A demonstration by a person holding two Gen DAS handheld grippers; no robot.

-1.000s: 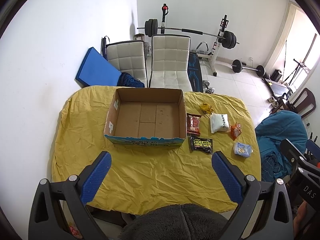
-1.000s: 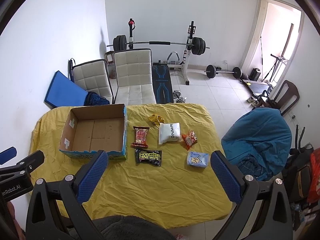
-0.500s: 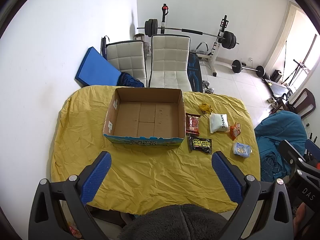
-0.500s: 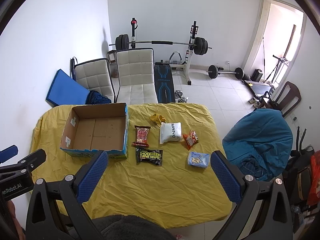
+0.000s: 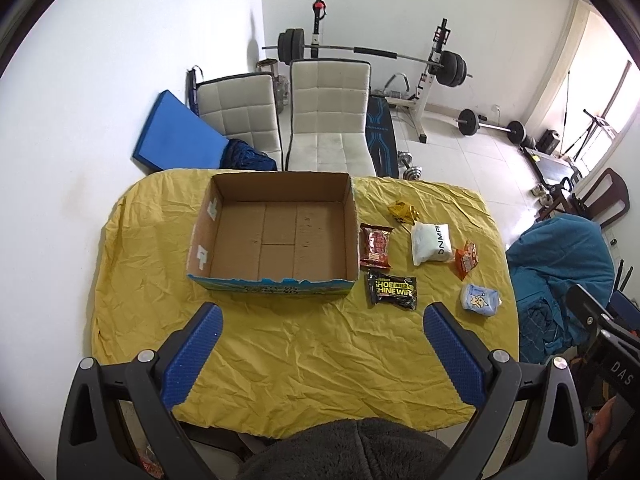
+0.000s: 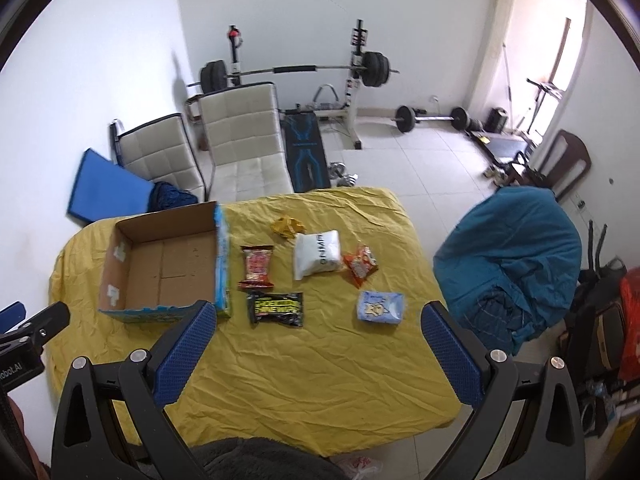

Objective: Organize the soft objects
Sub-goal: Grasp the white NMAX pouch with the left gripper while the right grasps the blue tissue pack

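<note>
An empty open cardboard box (image 5: 280,236) (image 6: 164,268) sits on the yellow tablecloth (image 5: 304,344). Right of it lie several soft packets: a red snack pack (image 5: 375,246) (image 6: 257,266), a black wipes pack (image 5: 393,289) (image 6: 276,308), a white pouch (image 5: 432,242) (image 6: 318,258), a yellow wrapper (image 5: 403,212) (image 6: 287,226), an orange packet (image 5: 466,258) (image 6: 361,268) and a light blue tissue pack (image 5: 480,299) (image 6: 380,307). My left gripper (image 5: 320,354) is open and empty above the near table edge. My right gripper (image 6: 318,352) is open and empty, high above the packets.
Two white chairs (image 5: 328,116) stand behind the table, with a blue mat (image 5: 176,140) against the wall and a weight bench (image 5: 380,128) beyond. A teal-covered seat (image 6: 508,256) stands right of the table.
The right gripper has swung right and tilted, so the packets sit more central in its view. The left gripper has drifted slightly; nothing on the table has moved.
</note>
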